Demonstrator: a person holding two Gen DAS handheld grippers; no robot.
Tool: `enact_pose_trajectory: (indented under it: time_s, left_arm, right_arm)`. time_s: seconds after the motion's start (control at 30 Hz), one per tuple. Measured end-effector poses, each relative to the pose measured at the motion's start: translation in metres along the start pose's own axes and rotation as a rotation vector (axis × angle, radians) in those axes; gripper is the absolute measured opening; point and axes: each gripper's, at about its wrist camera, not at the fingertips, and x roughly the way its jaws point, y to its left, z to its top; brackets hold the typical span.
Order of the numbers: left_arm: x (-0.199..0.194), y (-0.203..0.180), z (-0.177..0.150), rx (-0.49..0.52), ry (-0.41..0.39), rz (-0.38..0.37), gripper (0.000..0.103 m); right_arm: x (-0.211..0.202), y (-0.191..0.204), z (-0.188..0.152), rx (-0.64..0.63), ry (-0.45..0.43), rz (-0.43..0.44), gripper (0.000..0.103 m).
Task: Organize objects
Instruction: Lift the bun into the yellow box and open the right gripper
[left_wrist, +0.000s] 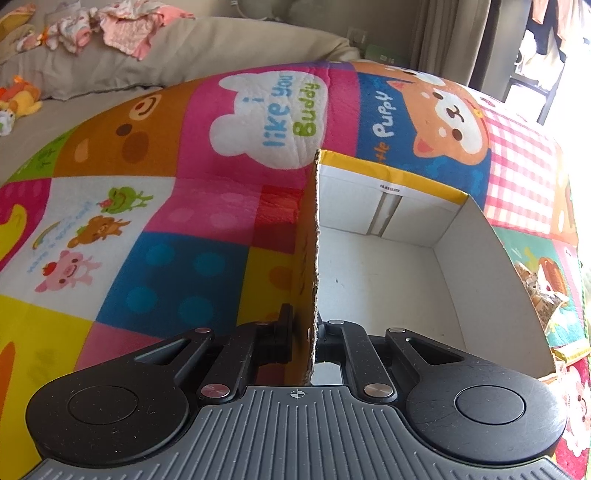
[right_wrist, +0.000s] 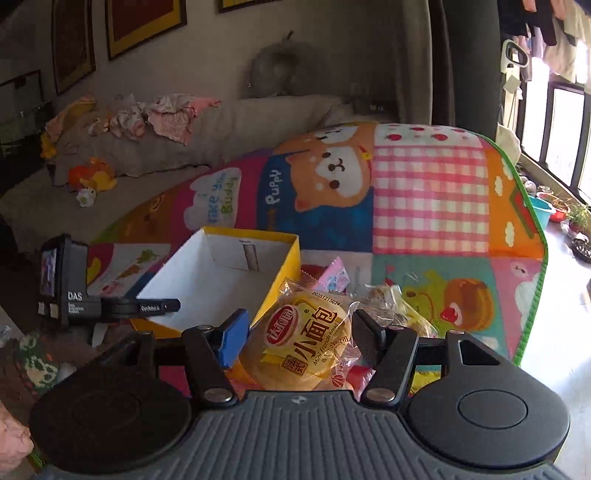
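Note:
A yellow cardboard box (left_wrist: 480, 266) with a white inside stands open and empty on the colourful play mat. My left gripper (left_wrist: 312, 328) is shut on the box's near left wall, one finger on each side. The right wrist view shows the same box (right_wrist: 284, 269), with the left gripper (right_wrist: 162, 306) clamped on its edge. My right gripper (right_wrist: 299, 338) is shut on a clear-wrapped round bread packet (right_wrist: 306, 365) with red and yellow print, held above the mat just right of the box. More wrapped snacks (right_wrist: 391, 306) and a pink packet (right_wrist: 334, 277) lie behind it.
The play mat (right_wrist: 424, 192) covers the floor up to a grey couch with loose clothes (right_wrist: 166, 114) and an orange plush toy (right_wrist: 92, 177). Snack packets (left_wrist: 546, 295) lie right of the box. Basins and plants (right_wrist: 543, 210) stand by the window at right.

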Motion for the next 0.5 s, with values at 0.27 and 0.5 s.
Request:
enact_pose_trajectory:
  time_s: [0.27,0.5]
  left_arm:
    - [-0.002,0.004,-0.002,-0.038,0.012,-0.016,0.009]
    - [-0.003,0.004,-0.003,-0.03,0.013,-0.018,0.01]
  right_arm:
    - [0.06,0.056,0.09,0.009,-0.124,0.142,0.076]
    - [0.084,0.047,0.071,0.057,-0.039,0.104,0.078]
